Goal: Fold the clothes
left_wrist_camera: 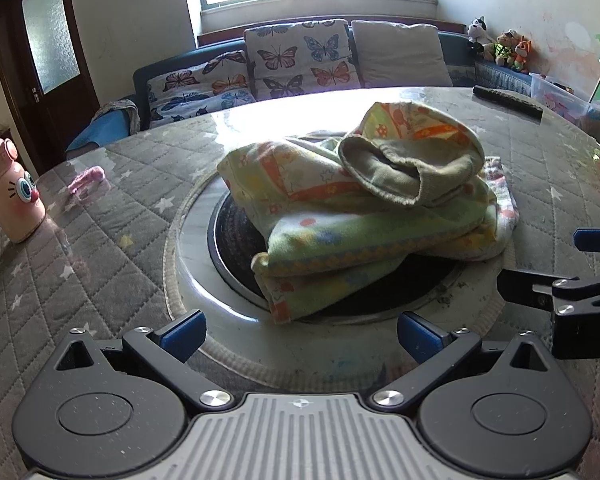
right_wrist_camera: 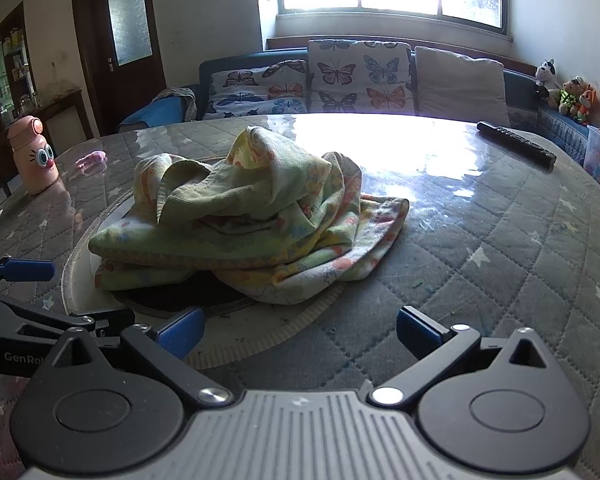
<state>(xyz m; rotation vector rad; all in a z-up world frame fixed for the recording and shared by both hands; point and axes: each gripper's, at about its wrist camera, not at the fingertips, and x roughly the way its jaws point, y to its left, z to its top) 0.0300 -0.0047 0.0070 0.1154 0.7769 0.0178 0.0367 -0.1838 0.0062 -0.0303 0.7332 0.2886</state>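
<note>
Garment [left_wrist_camera: 364, 208] heaped mid-table [left_wrist_camera: 100, 240]; bottle [left_wrist_camera: 12, 196] far left, remote [left_wrist_camera: 508, 100] behind right.

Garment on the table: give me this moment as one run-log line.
garment: crumpled heap, unfolded, on table | left gripper: open, empty | right gripper: open, empty | contact: none

We count one crumpled patterned garment [left_wrist_camera: 364, 208] at table centre; one pink cartoon-faced bottle [left_wrist_camera: 10, 192] at 9 o'clock; one black remote [left_wrist_camera: 508, 100] at 1 o'clock; three plush toys [left_wrist_camera: 500, 46] beyond it; two butterfly cushions [left_wrist_camera: 300, 56]; two grippers, left [left_wrist_camera: 300, 334] and right [right_wrist_camera: 300, 334].
</note>
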